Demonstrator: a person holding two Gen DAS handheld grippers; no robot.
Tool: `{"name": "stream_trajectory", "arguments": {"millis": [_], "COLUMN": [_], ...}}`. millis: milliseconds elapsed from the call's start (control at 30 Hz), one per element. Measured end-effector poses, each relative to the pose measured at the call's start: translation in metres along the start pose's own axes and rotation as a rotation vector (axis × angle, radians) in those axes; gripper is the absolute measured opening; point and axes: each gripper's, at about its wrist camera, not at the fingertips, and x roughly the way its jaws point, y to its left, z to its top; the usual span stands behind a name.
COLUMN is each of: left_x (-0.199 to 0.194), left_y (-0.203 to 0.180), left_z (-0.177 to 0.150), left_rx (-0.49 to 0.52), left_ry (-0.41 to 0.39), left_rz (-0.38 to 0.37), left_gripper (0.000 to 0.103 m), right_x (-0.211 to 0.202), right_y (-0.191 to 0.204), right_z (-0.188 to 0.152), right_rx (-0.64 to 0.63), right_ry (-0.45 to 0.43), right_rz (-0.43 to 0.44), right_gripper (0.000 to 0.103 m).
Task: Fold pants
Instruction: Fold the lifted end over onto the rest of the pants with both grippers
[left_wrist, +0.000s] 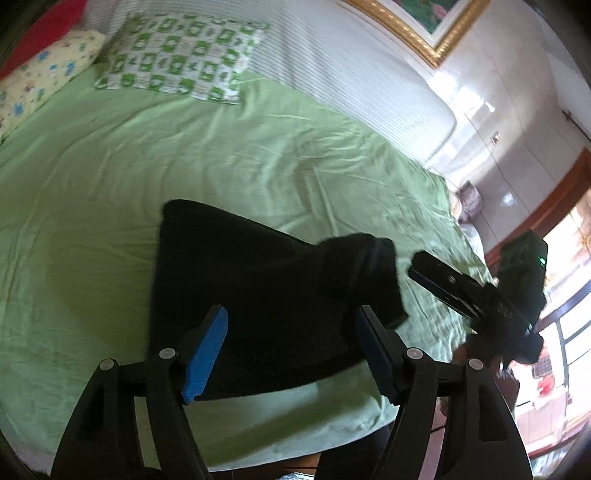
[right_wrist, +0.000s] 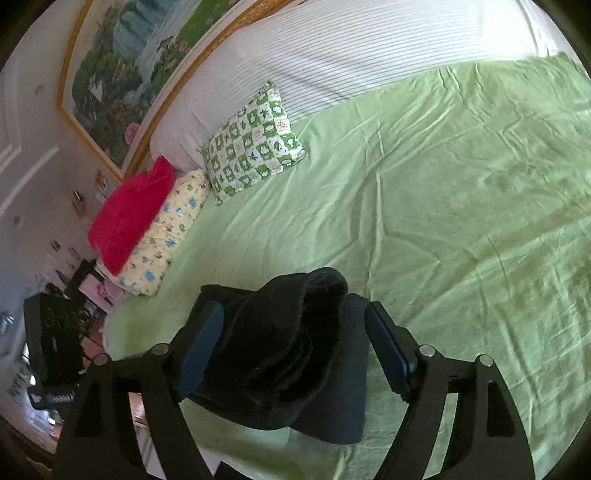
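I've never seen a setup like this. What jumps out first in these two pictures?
The dark pants lie bunched on the green bedsheet, framed by the blue-padded fingers of the left gripper, which stands open. At the head of the bed, a green-and-white checked pillow lies beside a bright red cushion, under a gold-framed painting.

Folded black fabric pants blurred between left tongs; red fuzzy cushion cut off far upper-left.

Pants on the bed sheet (near edge), 2 pillows behind, by the headboard.
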Motion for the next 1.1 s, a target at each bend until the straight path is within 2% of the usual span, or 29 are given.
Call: {"name": "stream_trajectory", "arguments": {"millis": [233, 1100], "left_x": [-0.005, 0.026], "left_y": [0.023, 0.053], "left_z": [0.003, 0.008], "left_rx": [-0.053, -0.113], "left_ry": [-0.014, 0.051], "left_rz": [0.018, 0.044], "left_gripper": [0.073, 0.079], "right_x": [0.008, 0.025], "right_y": [0.015, -0.011], "right_z": [-0.001, -0.034], "right_rx": [-0.013, 0.019], "right_ry": [0.004, 0.116], "right_rz": [-0.095, -0.184], "right_gripper": [0.086, 0.086]}}
